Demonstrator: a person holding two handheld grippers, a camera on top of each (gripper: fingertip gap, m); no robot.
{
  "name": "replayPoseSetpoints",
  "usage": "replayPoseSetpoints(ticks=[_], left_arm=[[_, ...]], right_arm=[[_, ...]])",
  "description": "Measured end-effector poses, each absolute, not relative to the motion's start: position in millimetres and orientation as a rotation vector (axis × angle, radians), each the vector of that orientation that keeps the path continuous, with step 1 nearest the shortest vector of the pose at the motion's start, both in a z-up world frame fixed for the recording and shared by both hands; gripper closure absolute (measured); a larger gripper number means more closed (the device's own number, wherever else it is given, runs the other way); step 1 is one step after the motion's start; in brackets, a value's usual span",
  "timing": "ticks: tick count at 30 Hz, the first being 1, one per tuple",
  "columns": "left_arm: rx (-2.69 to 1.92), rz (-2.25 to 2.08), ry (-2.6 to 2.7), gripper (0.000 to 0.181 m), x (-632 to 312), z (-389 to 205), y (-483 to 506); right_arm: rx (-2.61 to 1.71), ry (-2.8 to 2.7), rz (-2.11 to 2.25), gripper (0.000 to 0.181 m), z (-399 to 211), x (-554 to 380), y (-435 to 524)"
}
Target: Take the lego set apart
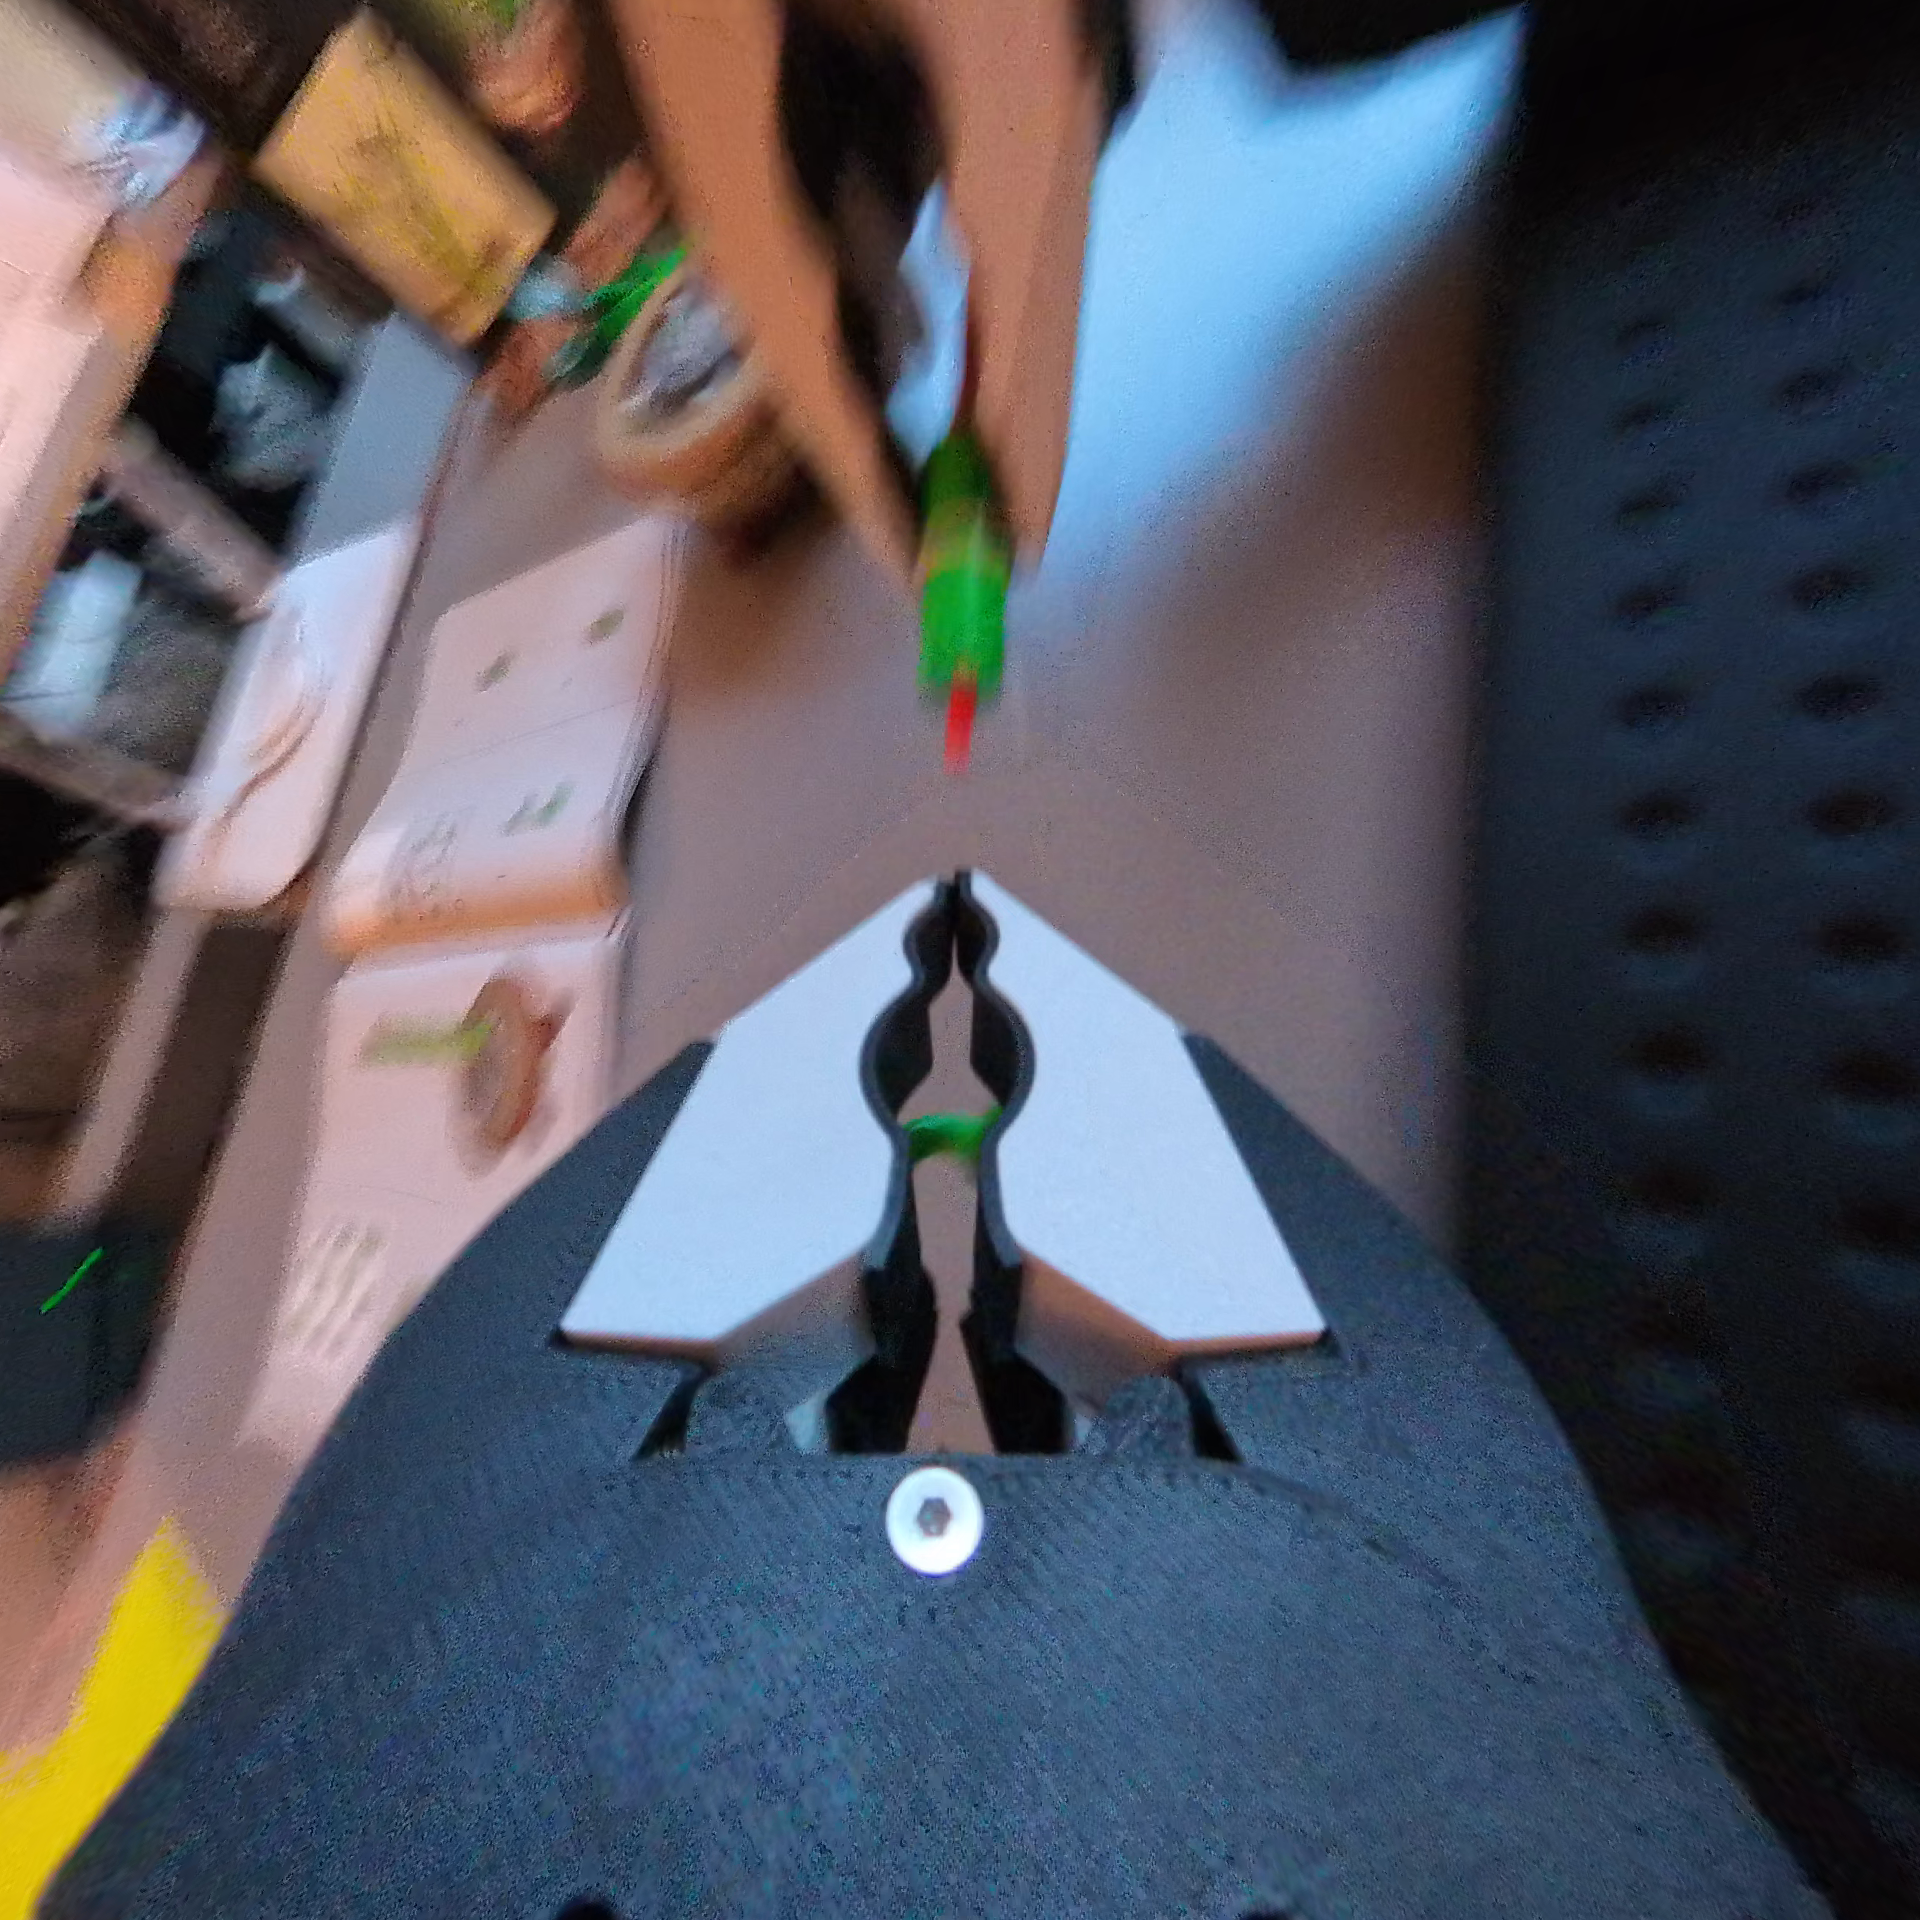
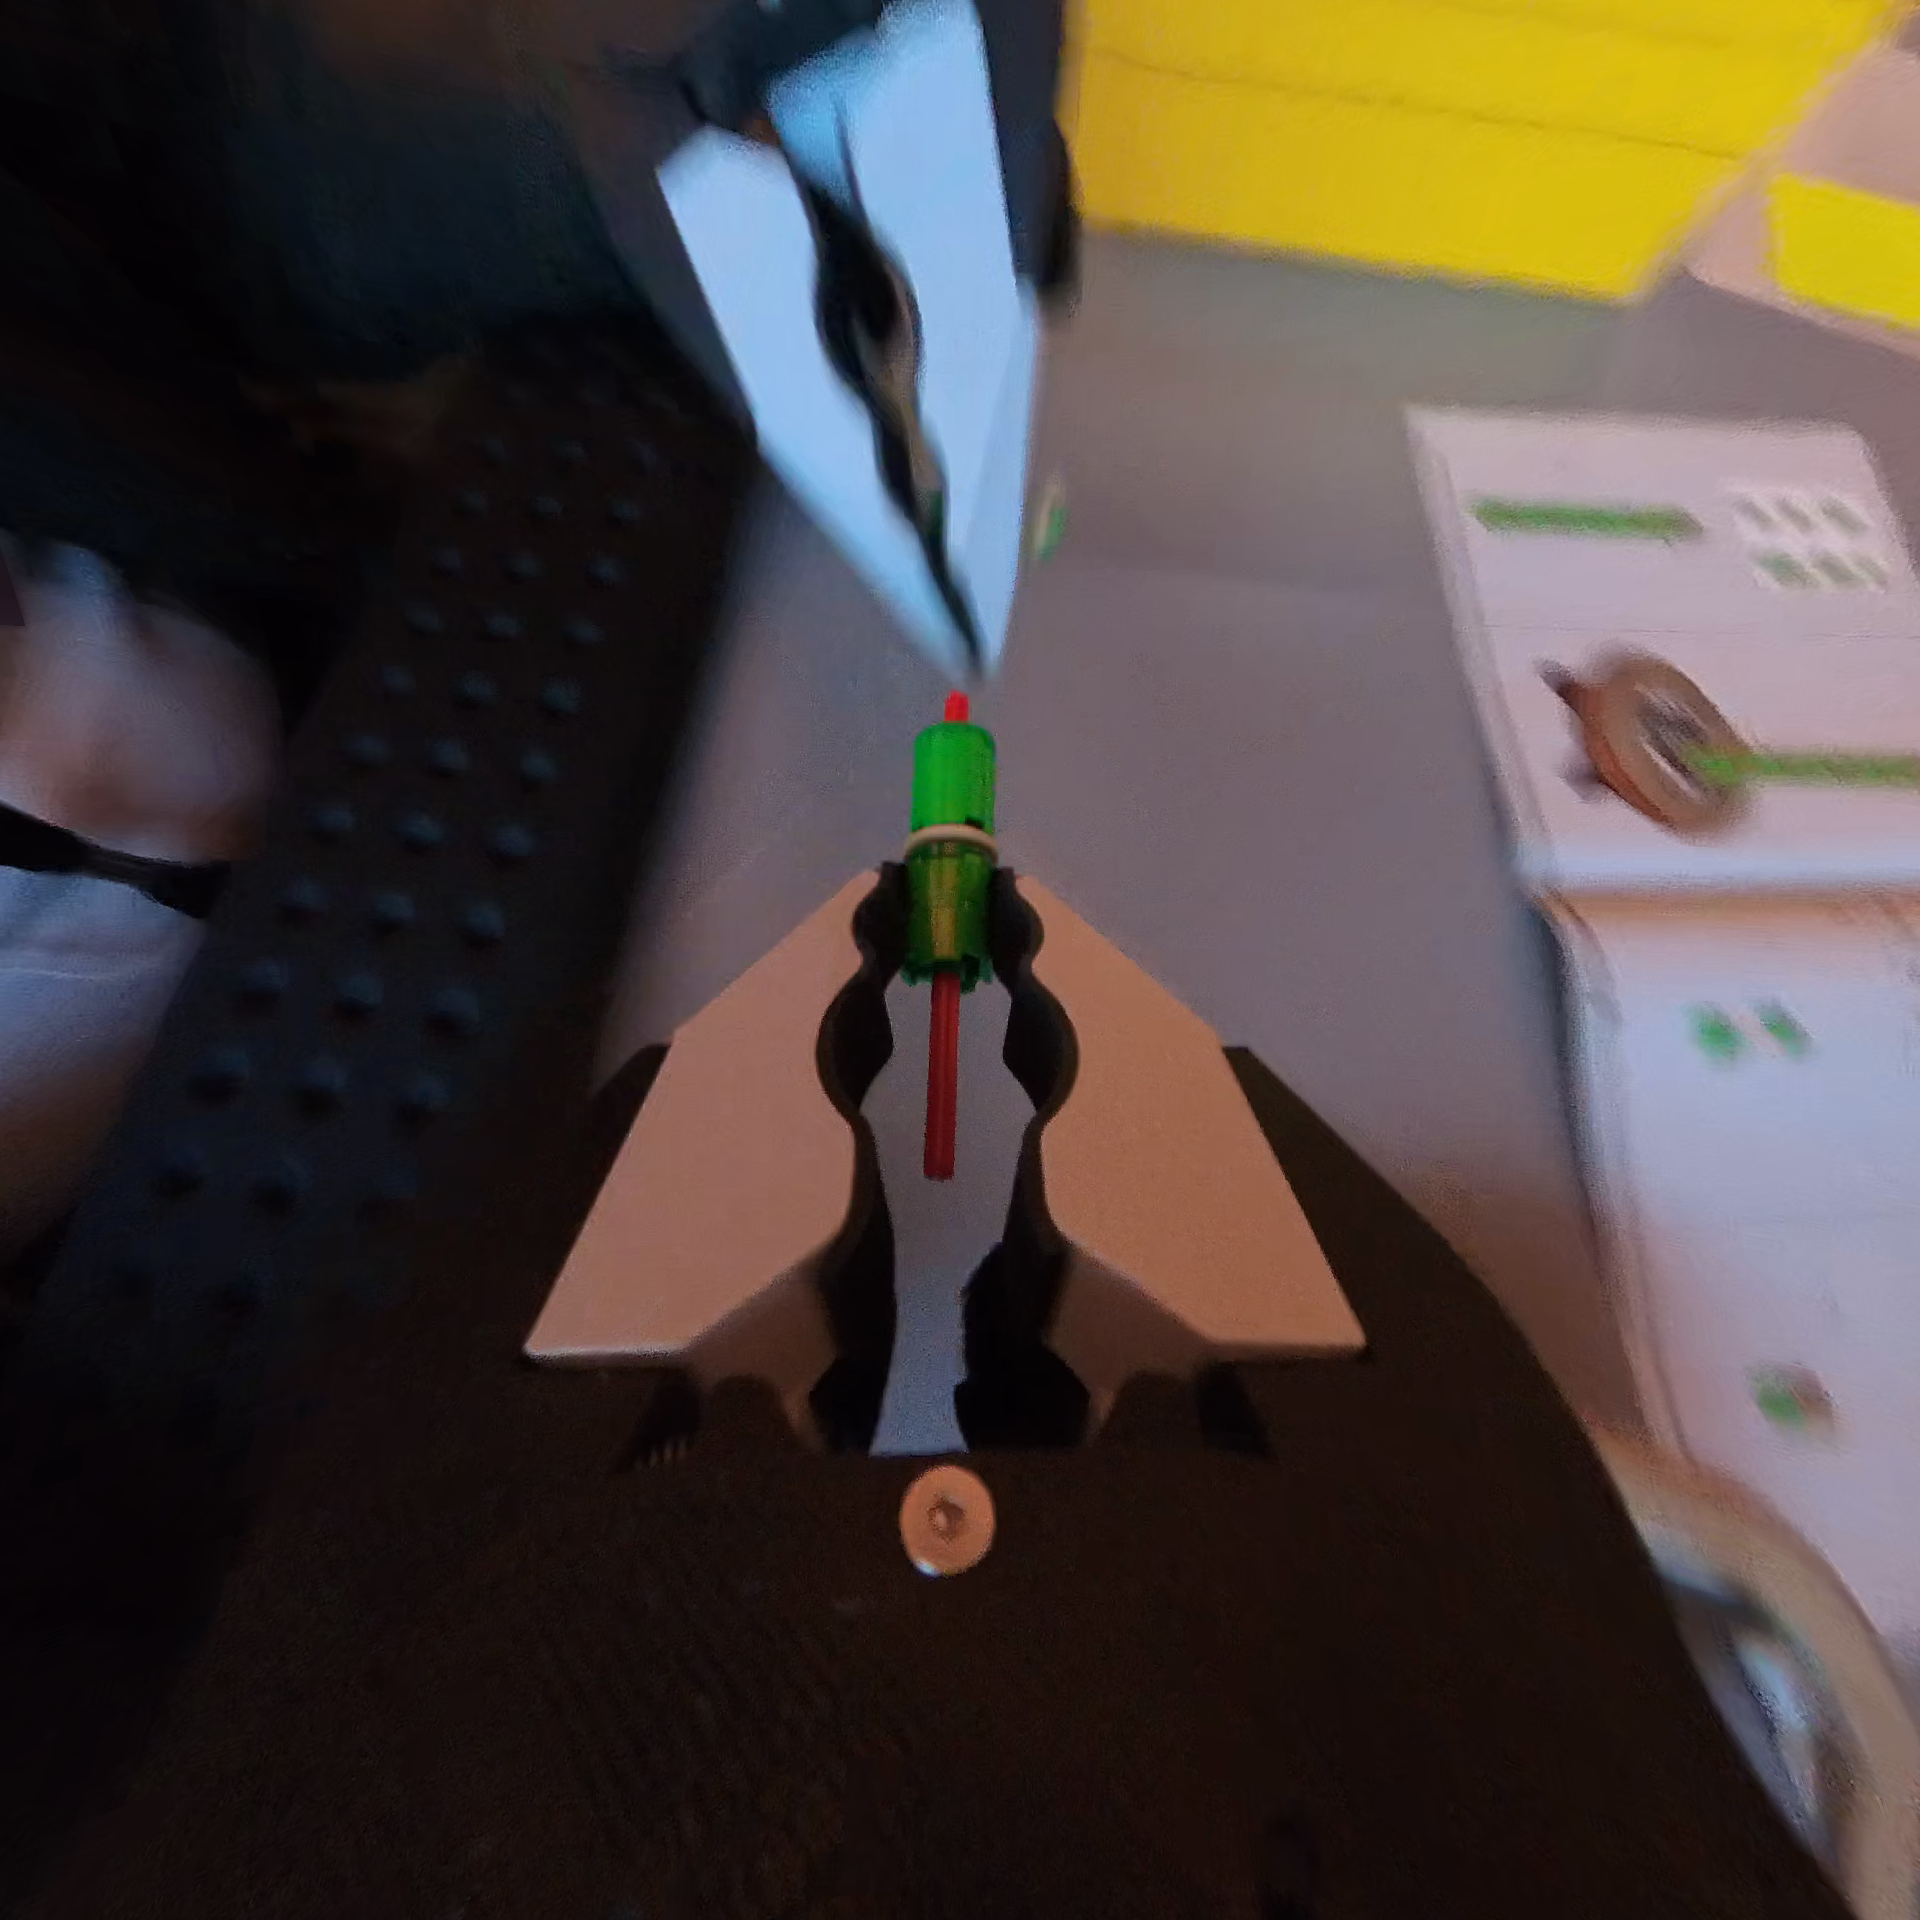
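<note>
My right gripper [image 2: 948,904] is shut on a green cylindrical lego piece [image 2: 951,790] with a pale ring around its middle. A red axle [image 2: 940,1081] runs through the piece and sticks out at both ends. My left gripper [image 1: 956,883] is shut, fingertip to fingertip, with nothing between the tips. It points at the axle's far end and stands a little apart from it. It also shows in the right wrist view [image 2: 971,660]. The green piece [image 1: 961,582] and red axle [image 1: 958,727] show ahead in the left wrist view. A small green bit [image 1: 951,1132] shows through the gap farther back between the left fingers; whether it is held I cannot tell.
Both grippers hover over a grey table [image 2: 1195,831]. A black mat with rows of holes [image 2: 468,779] lies on one side. White printed boxes or sheets [image 2: 1714,675] and a tape roll [image 2: 1652,743] lie on the other. A yellow box [image 2: 1351,156] stands at the back. There is about 6 cm between the tips of the two grippers.
</note>
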State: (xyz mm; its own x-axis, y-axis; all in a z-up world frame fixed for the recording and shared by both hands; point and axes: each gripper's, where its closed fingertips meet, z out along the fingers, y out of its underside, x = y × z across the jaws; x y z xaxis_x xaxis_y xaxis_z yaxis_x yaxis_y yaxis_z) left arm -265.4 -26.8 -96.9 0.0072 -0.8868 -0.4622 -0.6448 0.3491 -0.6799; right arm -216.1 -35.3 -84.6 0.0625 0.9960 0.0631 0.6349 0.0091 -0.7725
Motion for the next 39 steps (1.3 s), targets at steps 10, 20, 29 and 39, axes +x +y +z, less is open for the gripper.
replayPoseSetpoints(ticks=[10, 20, 29, 39], left_arm=[[-1.352, -0.584, 1.566, 0.181, -282, -80, -22], [-1.367, -0.467, 1.754, 0.179, -257, -121, -54], [-1.400, -0.236, 1.874, 0.181, -245, -158, -63], [-1.463, -0.260, 1.848, 0.181, -252, -158, -56]], right_arm=[[-1.645, -1.479, 0.794, 0.166, -57, -191, -25], [-1.698, -1.453, 0.746, 0.166, -70, -193, -14], [-1.779, -1.513, 0.666, 0.166, -96, -198, -10], [-1.775, -1.421, 0.628, 0.166, -87, -186, 4]])
